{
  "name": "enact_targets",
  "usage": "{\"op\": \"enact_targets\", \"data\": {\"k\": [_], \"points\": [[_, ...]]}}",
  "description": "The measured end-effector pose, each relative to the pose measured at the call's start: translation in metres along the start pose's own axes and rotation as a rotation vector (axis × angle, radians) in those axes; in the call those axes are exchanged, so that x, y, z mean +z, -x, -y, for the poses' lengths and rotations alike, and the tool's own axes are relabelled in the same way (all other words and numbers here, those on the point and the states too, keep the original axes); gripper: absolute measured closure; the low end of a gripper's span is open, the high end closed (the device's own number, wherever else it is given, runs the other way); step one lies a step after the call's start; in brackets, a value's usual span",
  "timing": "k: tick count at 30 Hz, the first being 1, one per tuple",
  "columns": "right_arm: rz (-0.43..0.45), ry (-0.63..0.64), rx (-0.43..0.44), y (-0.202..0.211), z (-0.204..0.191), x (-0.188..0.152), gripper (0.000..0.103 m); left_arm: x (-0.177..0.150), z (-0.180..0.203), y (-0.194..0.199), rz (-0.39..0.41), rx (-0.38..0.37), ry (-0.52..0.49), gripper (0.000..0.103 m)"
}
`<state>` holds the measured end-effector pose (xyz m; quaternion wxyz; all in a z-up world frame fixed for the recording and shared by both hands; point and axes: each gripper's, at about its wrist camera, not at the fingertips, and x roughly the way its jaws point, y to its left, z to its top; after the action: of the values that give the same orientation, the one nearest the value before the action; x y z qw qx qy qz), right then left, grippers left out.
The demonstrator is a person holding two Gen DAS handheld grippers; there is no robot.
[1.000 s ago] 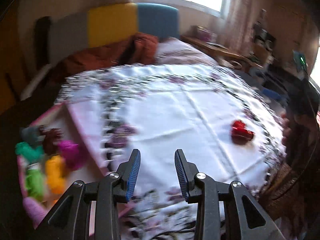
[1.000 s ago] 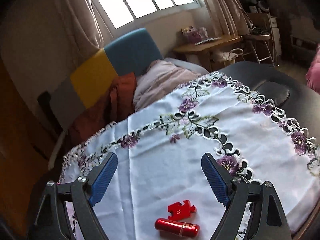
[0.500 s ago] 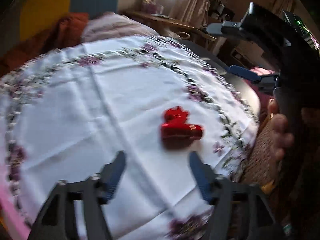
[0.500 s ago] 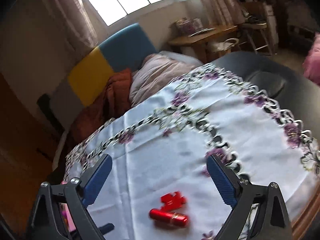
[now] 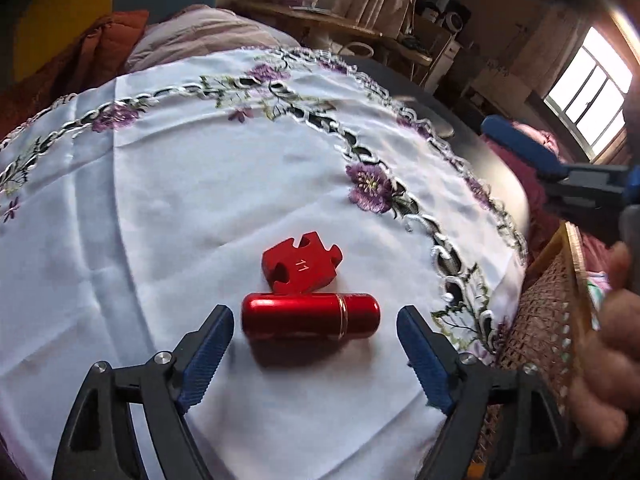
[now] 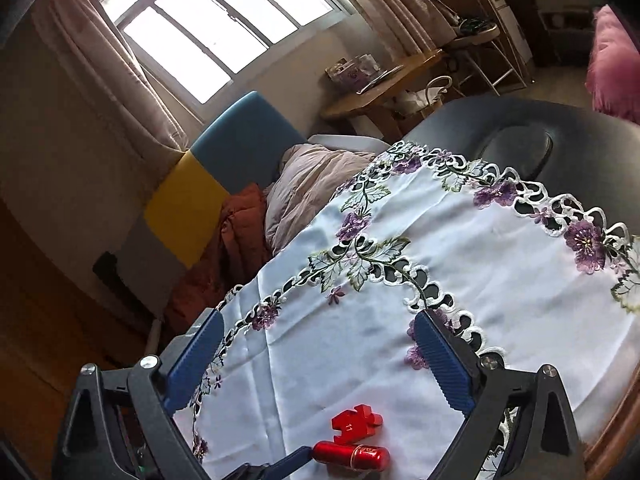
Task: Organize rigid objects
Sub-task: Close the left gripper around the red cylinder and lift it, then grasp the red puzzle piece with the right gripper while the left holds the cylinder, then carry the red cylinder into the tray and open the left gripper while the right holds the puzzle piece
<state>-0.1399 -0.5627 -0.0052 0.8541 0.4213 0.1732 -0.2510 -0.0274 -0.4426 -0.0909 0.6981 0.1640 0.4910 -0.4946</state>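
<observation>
From the left wrist camera, the left claw (image 5: 315, 354) is wide open and holds nothing. A red tube (image 5: 310, 317) lies on its side on the white cloth (image 5: 200, 184) that covers the table. The tube sits right between the two blue fingers (image 5: 206, 360), with its ends pointing at them. The left finger is very near the flat end of the tube, but I cannot tell if it touches. The other finger has a small gap to the round end. A red puzzle piece (image 5: 301, 267) with "11" on it lies just behind the tube and touches it.

I think the step now is to grab the tube. To do it well, the claw should go a bit lower and a bit more forward, so the pads meet the ends squarely. Then it should close slowly. The tube is smooth and round, so it could roll or slip out. It may also bump the puzzle piece, so lift straight up.

At the right edge, part of the right claw (image 5: 556, 168) floats above the table edge.

From the right wrist camera, the right claw (image 6: 316, 364) is wide open too, and empty. It hangs high over the cloth (image 6: 460, 248). The tube (image 6: 351, 456) and the puzzle piece (image 6: 356, 424) show low down, at the near edge of the table. One blue finger of the left claw (image 6: 290, 460) reaches right up to the tube's end.
</observation>
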Motion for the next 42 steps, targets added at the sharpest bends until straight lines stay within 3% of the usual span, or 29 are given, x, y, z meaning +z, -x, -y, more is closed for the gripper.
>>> {"op": "enact_targets", "data": {"k": [2,4,7,11,18,23,26,27,33,34,39,42], "points": [[-0.002,0.001,0.0,0.0,0.0,0.0,0.006,0.0,-0.001,-0.005,-0.003,0.011,0.006,0.018],[-0.006,0.003,-0.002,-0.001,0.0,0.0,0.006,0.0,-0.001,-0.005,0.016,0.032,-0.001,0.026],[-0.013,0.003,-0.007,-0.002,-0.001,0.0,0.006,-0.006,-0.006,0.001,0.027,0.011,-0.009,0.026],[-0.071,0.004,-0.015,-0.011,-0.001,0.0,0.005,-0.023,-0.026,0.022,0.046,0.046,0.014,0.026],[-0.338,0.027,-0.091,-0.051,-0.004,-0.009,0.005,-0.058,-0.066,0.068,0.106,0.179,0.064,0.026],[-0.552,0.195,-0.189,-0.09,-0.024,-0.031,0.005,-0.085,-0.095,0.084,0.138,0.258,0.133,0.026],[-0.648,0.296,-0.253,-0.11,-0.033,-0.048,0.005,-0.093,-0.107,0.085,0.154,0.248,0.159,0.026],[-0.669,0.326,-0.276,-0.116,-0.036,-0.055,0.007,-0.094,-0.108,0.086,0.161,0.249,0.157,0.026],[-0.724,0.408,-0.376,-0.135,-0.035,-0.075,0.037,-0.1,-0.105,0.083,0.184,0.269,0.127,0.026],[-0.708,0.466,-0.403,-0.134,-0.038,-0.079,0.056,-0.1,-0.105,0.082,0.19,0.27,0.125,0.026],[-0.692,0.563,-0.363,-0.128,-0.06,-0.088,0.057,-0.103,-0.106,0.083,0.21,0.263,0.131,0.026],[-0.661,0.543,-0.22,-0.127,-0.08,-0.091,0.057,-0.104,-0.106,0.085,0.211,0.266,0.133,0.026]]}}
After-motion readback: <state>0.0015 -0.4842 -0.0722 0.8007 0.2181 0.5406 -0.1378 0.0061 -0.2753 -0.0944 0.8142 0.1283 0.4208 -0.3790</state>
